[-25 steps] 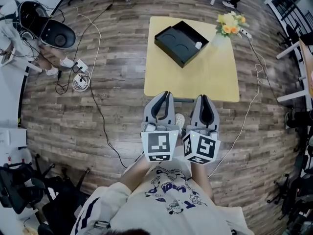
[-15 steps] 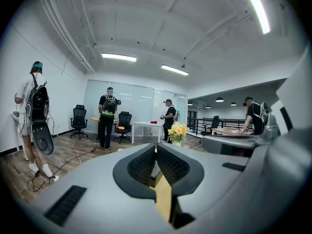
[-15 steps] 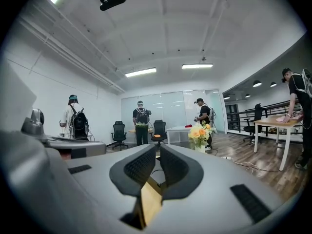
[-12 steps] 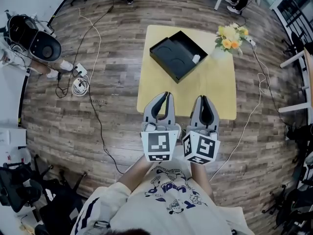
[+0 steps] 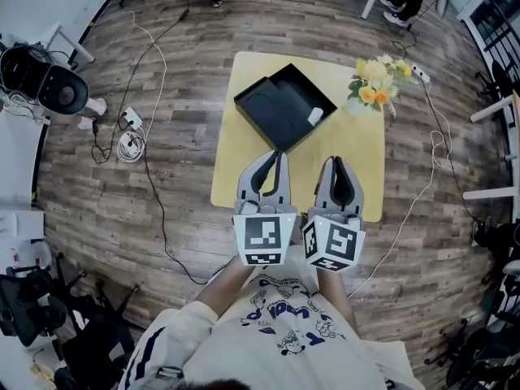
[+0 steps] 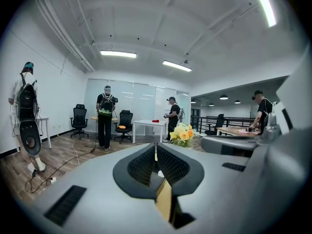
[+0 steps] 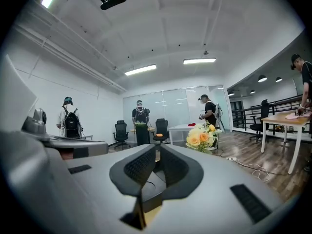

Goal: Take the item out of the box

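**Wood floor, yellow table (image 5: 357, 169): item (image 5: 315, 116) lies ahead, inside the box (image 5: 280, 108)**

Left gripper (image 5: 276, 154) hangs just short of the box's near corner, jaws pressed together on nothing. The box sits open and turned cornerwise. The small white item rests inside the box, against its right corner, beyond both sets of tips and between their 2 lines. Right gripper (image 5: 335, 161), right of the box's near corner, is likewise closed and empty. It looks slightly nearer the item. Flowers (image 5: 372, 84) stand right of the box.

Yellow flowers (image 5: 372, 84) stand on a yellow table (image 5: 361, 140).
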A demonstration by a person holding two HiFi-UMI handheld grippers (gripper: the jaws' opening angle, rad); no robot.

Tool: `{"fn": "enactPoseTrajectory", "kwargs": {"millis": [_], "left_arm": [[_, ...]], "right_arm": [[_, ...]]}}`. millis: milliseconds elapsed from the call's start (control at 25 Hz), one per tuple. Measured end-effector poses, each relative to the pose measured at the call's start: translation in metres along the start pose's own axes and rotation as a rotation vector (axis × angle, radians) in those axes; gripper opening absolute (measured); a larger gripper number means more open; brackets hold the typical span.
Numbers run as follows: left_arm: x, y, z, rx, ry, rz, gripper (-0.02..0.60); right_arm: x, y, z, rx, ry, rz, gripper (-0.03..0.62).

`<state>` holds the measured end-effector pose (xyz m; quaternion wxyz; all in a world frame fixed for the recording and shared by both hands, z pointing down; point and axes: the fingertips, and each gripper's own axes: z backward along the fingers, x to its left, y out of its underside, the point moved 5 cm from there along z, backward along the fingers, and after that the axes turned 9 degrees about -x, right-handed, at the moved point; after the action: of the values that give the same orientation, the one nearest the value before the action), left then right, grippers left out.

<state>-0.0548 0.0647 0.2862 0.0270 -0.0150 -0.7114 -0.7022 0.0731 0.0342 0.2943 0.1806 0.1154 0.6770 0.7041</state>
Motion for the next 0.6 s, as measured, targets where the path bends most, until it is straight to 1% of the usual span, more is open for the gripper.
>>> {"fn": "enactPoseTrajectory", "kwargs": {"millis": [360,600], "left_arm": [[-0.02,0.011,-0.052,0.03,-0.003,0.001,0.026],[-0.021,0.018,-0.074,0.07,-0.002,0.016,0.026]], "right_arm": [[-0.04,0.008,-0.036,0.02,-0.017,-0.001,0.046],[-0.056,0.014,-0.05,0.039,-0.011,-0.01,0.046]]}}
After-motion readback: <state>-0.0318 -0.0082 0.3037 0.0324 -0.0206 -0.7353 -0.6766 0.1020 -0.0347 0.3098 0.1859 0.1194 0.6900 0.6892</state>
